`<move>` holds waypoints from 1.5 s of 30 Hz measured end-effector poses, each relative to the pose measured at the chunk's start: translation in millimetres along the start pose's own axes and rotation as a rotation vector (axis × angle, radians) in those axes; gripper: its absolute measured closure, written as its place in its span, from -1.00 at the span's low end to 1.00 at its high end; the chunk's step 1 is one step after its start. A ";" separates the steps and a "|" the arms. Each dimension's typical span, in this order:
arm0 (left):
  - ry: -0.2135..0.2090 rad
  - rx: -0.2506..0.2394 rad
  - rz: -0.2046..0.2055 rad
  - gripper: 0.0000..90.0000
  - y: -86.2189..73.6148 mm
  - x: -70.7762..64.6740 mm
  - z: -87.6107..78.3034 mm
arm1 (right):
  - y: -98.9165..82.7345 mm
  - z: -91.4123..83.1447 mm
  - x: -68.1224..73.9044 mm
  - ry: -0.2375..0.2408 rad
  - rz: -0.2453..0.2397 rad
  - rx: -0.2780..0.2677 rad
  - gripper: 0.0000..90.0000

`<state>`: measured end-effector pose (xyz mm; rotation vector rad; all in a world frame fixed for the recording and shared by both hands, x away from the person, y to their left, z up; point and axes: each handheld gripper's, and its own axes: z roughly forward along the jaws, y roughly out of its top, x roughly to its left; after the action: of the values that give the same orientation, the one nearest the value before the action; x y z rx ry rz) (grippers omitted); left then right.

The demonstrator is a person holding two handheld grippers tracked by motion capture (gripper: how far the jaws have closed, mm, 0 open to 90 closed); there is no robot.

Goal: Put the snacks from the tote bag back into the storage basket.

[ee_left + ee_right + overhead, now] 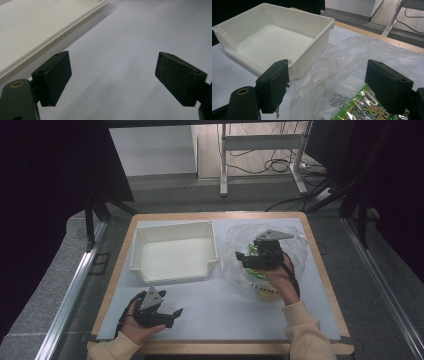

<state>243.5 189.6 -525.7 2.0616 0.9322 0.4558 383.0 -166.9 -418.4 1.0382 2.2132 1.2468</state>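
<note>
Setting: lab or test room | Evidence: wooden table (320,251) under a white sheet (225,310), ringed by grey padded mats (50,285) and metal floor rails (75,290); black curtains (45,180) at both sides; metal desk frame (260,142) with loose cables (280,165) on the floor behind

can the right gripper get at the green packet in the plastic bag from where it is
Probably yes: the right gripper hovers open right over the green packet, but the clear plastic bag covers it, so it may grab film too.

A white bin (175,251), a clear bag (352,62), a green printed packet (359,107).
</note>
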 end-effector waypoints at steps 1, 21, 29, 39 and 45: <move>0.000 0.000 0.001 -0.70 0.0 0.0 0.0 | -0.7 0.2 -1.6 -0.004 0.003 0.002 -0.56; -0.005 0.007 0.007 -0.70 -0.4 0.2 1.0 | -16.0 5.1 -44.4 -0.093 0.091 0.045 -0.50; -0.006 0.006 0.006 -0.70 -0.5 0.4 1.1 | -24.0 8.5 -59.8 -0.115 0.135 0.073 -0.50; -0.007 0.009 0.011 -0.69 -0.7 0.6 0.6 | -35.0 11.6 -77.1 -0.172 0.178 0.120 -0.51; -0.005 0.007 0.016 -0.69 -0.9 0.2 0.5 | -39.0 12.9 -82.1 -0.185 0.189 0.143 -0.50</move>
<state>243.5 189.8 -526.8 2.0766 0.9162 0.4566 428.4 -235.1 -459.9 1.3880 2.1261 1.0303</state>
